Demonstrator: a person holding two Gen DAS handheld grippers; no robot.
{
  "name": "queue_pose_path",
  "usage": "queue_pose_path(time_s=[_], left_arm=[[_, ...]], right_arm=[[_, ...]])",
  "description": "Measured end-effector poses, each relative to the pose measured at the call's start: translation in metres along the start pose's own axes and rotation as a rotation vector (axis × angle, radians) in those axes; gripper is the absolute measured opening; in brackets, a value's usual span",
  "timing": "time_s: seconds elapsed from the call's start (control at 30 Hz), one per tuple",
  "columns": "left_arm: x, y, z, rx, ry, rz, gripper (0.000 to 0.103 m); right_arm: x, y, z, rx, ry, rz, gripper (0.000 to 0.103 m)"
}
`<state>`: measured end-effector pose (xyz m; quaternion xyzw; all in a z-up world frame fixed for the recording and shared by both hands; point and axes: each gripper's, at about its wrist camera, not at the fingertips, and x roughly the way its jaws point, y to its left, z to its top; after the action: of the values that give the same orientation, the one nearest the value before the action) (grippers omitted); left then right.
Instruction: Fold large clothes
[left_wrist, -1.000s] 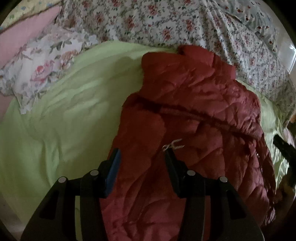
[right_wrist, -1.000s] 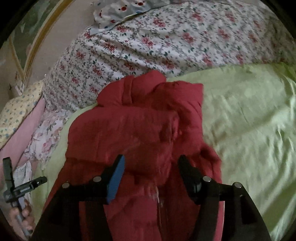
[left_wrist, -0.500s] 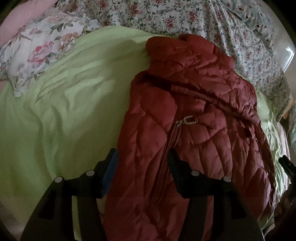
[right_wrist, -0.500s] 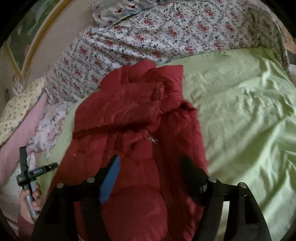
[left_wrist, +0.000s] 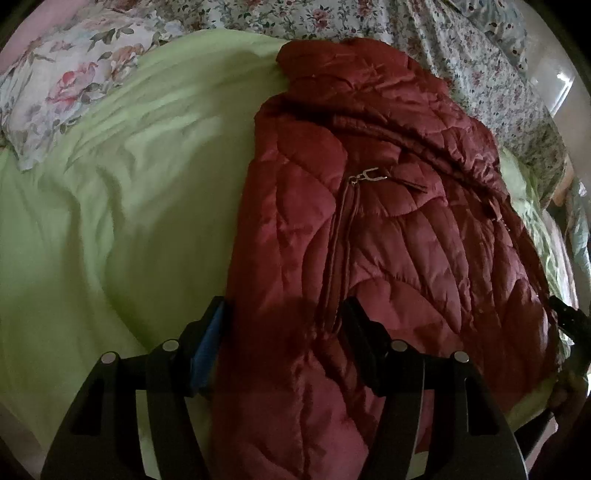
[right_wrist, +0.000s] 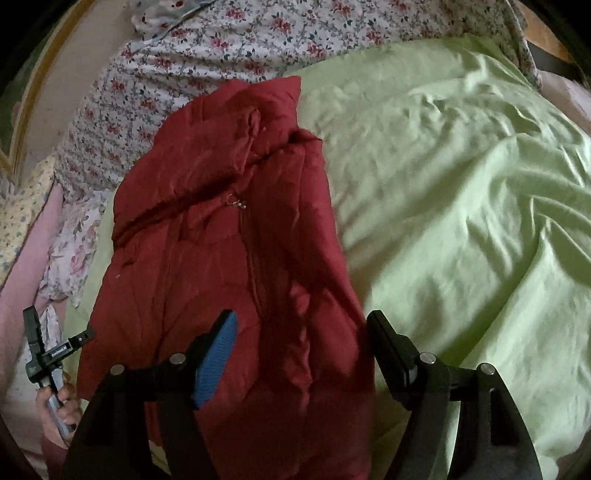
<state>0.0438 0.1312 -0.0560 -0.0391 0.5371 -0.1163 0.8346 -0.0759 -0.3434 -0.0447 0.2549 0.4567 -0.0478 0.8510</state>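
A red quilted puffer jacket (left_wrist: 388, 229) lies on the light green bed sheet (left_wrist: 122, 206), zipped, with its metal zipper pull (left_wrist: 367, 175) near the chest. It also shows in the right wrist view (right_wrist: 221, 236), folded into a long narrow shape. My left gripper (left_wrist: 282, 314) is open and empty, held above the jacket's near end. My right gripper (right_wrist: 301, 323) is open and empty above the jacket's lower right part. The left gripper's handle (right_wrist: 44, 354) shows at the right wrist view's left edge.
A floral quilt (right_wrist: 207, 55) lies along the far side of the bed. A floral pillow (left_wrist: 62, 74) sits at the upper left in the left wrist view. The green sheet (right_wrist: 461, 206) spreads wide to the right of the jacket.
Both grippers have pulled back and up from the jacket, so more of it and the sheet shows. Both stay open.
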Motion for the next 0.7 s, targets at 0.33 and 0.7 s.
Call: queue_pose_path(time_s=[0.33, 0.7], left_arm=[[0.007, 0.006, -0.023, 0.005, 0.054, -0.077, 0.063], [0.007, -0.003, -0.039, 0.051, 0.069, -0.150, 0.063]], right_arm=[[0.001, 0.005, -0.012, -0.006, 0.043, 0.023, 0.074], [0.001, 0.020, -0.020, -0.080, 0.076, 0.031, 0.055]])
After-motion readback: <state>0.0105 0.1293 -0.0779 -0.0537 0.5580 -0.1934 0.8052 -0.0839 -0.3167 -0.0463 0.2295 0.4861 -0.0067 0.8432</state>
